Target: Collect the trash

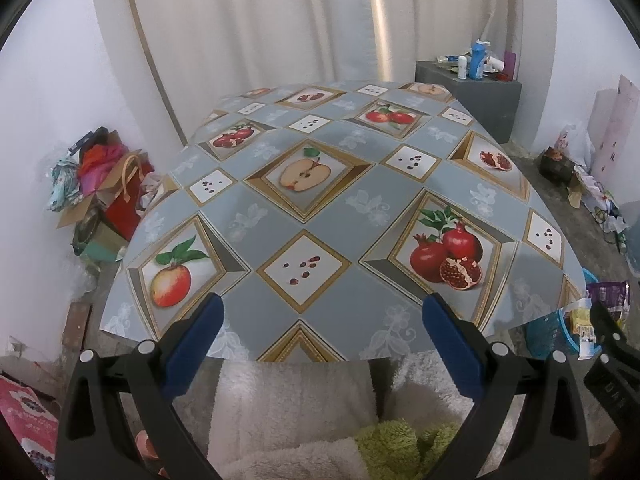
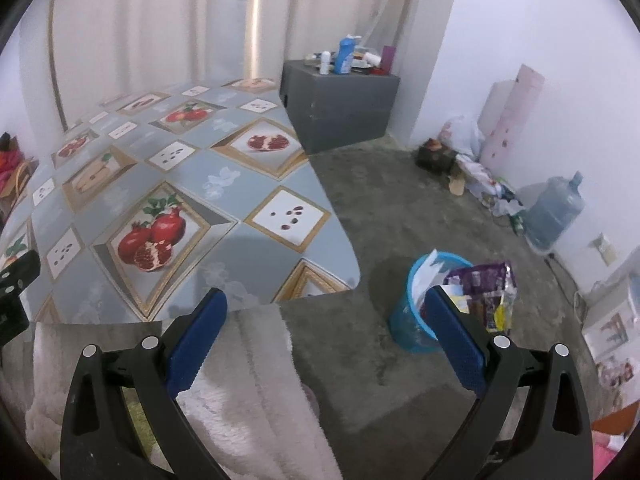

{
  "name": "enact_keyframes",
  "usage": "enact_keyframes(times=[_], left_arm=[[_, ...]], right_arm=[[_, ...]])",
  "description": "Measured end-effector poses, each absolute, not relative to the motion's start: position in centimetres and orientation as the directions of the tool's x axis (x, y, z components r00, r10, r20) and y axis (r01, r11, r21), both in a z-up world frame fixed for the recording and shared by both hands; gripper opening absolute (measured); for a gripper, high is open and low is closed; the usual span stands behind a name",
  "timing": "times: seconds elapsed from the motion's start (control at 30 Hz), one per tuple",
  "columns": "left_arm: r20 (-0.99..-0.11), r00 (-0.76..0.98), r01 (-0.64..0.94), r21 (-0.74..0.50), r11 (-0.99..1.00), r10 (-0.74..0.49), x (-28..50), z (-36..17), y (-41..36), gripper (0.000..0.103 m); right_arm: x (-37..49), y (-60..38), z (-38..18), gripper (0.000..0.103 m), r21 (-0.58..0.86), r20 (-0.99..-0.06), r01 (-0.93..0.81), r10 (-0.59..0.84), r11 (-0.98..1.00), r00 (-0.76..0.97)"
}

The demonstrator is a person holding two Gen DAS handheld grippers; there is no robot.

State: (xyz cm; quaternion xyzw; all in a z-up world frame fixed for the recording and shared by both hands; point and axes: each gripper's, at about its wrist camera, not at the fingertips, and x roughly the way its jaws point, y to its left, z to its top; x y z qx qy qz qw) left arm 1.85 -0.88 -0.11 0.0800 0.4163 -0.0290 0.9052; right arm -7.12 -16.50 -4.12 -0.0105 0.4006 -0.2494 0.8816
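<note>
Now, trash: wrappers [image 2: 486, 292] fill the blue bin [image 2: 408, 320] on the floor beside the counter [image 2: 224, 216].
Left tongs [image 1: 322, 338]: wide, empty.
Right tongs [image 2: 326, 338]: wide, empty.
Tip: probably scan for strays.

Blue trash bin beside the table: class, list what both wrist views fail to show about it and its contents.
- Bin's inside: right wrist view, hidden by wrappers sticking out.
- Bin's right side: right wrist view, covered by the right gripper finger.
- Bin in left wrist view: cut off by the table edge and the right gripper's body.
- Wrapper print: too blurred to read.
</note>
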Motion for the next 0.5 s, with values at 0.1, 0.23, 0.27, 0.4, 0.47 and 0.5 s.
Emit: enact_keyframes(times=[0.1,0.23,0.27,0.4,0.47,0.5], left_arm=[[-0.766,0.643,0.122,0.125,0.985,0.018,1.90,-0.28,-0.97,0.097],[-0.772,0.636,0.123,0.128,0.984,0.021,1.95,-0.45,-0.98,0.097],[-0.771,0.636,0.123,0.129,0.984,0.022,1.99,-0.45,-0.99,0.097],[-0.772,0.636,0.126,0.129,0.984,0.019,2.05,-0.47,-1.01,0.097],[-0.771,0.636,0.127,0.128,0.984,0.018,2.01,-0.44,-1.04,0.097],[-0.771,0.636,0.129,0.129,0.983,0.018,2.02,-0.44,-1.03,0.097]], right_arm=[[-7.21,-16.61,-4.19,0.095,-0.217,-0.705,0.434,-0.447,0.875,0.551],[-7.28,-16.60,-4.27,0.095,-0.218,-0.707,0.433,-0.448,0.875,0.548],[-7.27,-16.58,-4.27,0.095,-0.218,-0.706,0.433,-0.448,0.874,0.548],[-7.30,-16.60,-4.28,0.095,-0.216,-0.707,0.434,-0.447,0.874,0.548],[-7.32,-16.63,-4.26,0.095,-0.219,-0.706,0.433,-0.448,0.874,0.548],[-7.34,-16.62,-4.26,0.095,-0.220,-0.706,0.433,-0.449,0.874,0.548]])
